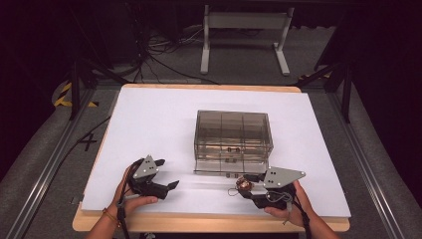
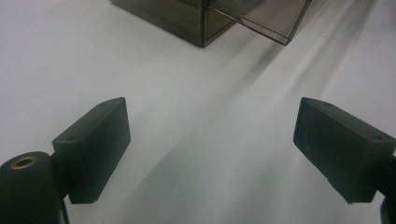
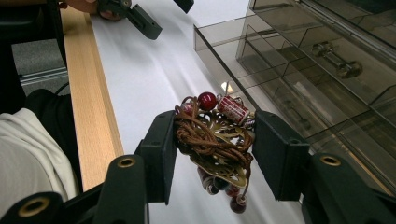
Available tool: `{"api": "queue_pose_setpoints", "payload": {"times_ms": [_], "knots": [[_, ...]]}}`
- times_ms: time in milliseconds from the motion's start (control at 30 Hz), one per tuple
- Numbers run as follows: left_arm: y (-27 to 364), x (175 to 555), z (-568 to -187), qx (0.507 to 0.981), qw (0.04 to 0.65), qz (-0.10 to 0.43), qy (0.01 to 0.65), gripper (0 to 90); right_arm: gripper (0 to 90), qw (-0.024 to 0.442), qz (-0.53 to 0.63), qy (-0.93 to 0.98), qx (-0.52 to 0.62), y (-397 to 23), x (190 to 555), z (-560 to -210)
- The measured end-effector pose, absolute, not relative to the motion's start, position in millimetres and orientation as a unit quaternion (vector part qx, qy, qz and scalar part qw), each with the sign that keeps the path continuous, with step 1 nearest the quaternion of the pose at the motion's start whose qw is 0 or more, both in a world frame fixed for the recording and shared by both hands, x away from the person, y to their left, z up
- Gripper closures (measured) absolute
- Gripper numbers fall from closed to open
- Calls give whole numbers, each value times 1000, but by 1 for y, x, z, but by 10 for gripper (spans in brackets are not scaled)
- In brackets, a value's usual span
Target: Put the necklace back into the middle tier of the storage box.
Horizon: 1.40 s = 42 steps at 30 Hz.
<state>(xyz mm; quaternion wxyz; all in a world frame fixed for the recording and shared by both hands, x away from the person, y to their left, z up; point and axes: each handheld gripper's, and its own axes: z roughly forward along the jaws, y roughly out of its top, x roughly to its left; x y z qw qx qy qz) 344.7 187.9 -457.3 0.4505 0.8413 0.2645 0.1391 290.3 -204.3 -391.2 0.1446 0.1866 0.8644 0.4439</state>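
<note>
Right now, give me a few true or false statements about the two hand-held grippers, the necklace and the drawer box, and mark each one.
1. The right hand-held gripper clamps a corded bead necklace. True.
2. The left hand-held gripper holds a bead. False: its jaws stand open over bare table.
3. The smoky clear drawer box has a drawer pulled out toward the person. True.
4. The necklace lies inside the drawer. False: it is in the right gripper, in front of the box.
5. The table top is black. False: it is white with a wooden edge.
</note>
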Motion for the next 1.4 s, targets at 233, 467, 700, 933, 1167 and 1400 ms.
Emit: {"api": "queue_pose_setpoints", "payload": {"times_ms": [233,467,700,933,1167,1400], "knots": [[186,344,-457,847,441,144,259,114,518,150,446,863,186,-207,290,-389],[185,345,-458,849,437,142,263,112,518,156,450,859,188,-207,288,-384],[185,345,-457,847,438,145,263,112,518,163,457,854,188,-207,289,-377],[185,345,-458,845,440,140,270,112,518,168,459,852,188,-205,292,-371],[186,346,-458,843,442,139,273,112,518,176,457,851,191,-204,296,-364],[186,346,-458,844,442,139,272,112,518,187,449,853,190,-201,303,-355]]}}
